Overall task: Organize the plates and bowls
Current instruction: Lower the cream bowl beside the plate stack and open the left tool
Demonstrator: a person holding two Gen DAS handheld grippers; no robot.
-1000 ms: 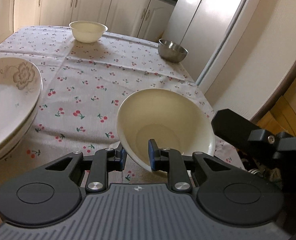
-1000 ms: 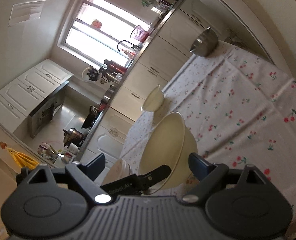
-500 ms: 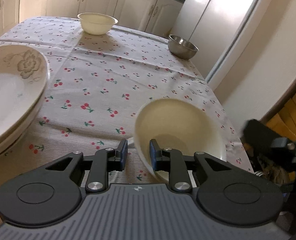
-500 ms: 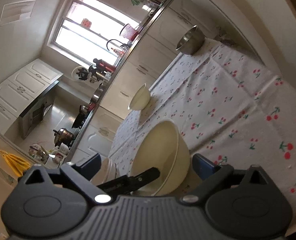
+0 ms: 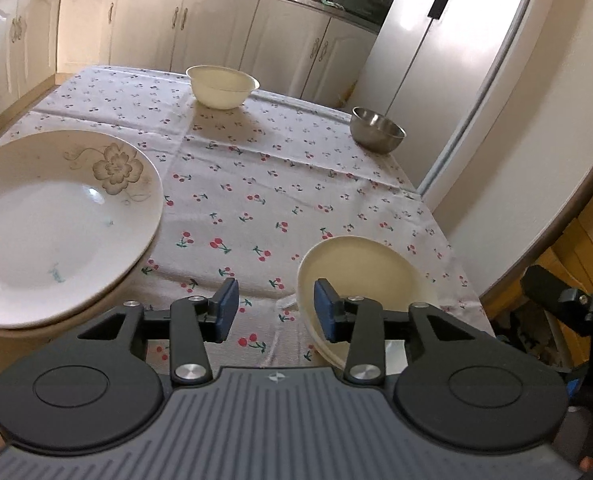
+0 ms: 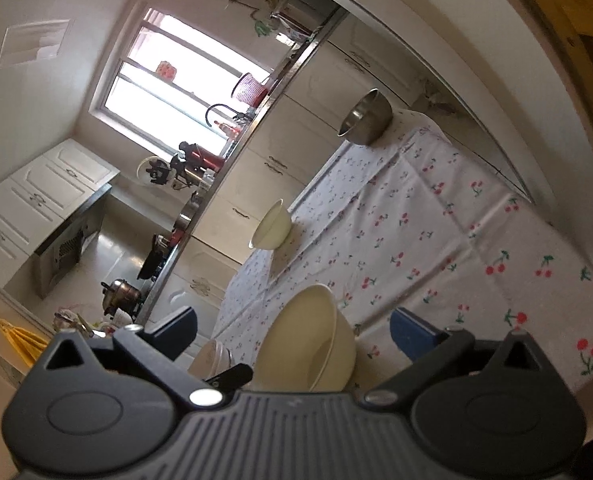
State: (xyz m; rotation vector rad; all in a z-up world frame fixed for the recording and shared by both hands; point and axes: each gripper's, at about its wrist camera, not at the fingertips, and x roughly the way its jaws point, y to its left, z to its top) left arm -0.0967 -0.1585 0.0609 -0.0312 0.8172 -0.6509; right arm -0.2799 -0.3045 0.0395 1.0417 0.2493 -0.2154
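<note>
Kitchen table with a cherry-print tablecloth (image 5: pixel 256 184). The left gripper (image 5: pixel 276 310) has its jaws opening; the near cream bowl (image 5: pixel 360 276) rests on the cloth at the table's near right corner, its rim just beside the right pad, not pinched. The right gripper (image 6: pixel 292 330) stands spread wide, jaws opening around that bowl without touching. A floral plate stack (image 5: pixel 56 224) sits left; a second cream bowl (image 5: pixel 221 86) and a steel bowl (image 5: pixel 376 130) stand at the far edge.

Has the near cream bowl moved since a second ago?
Yes. The near cream bowl went from tilted in the left gripper to resting on the tablecloth, jaws opening.
</note>
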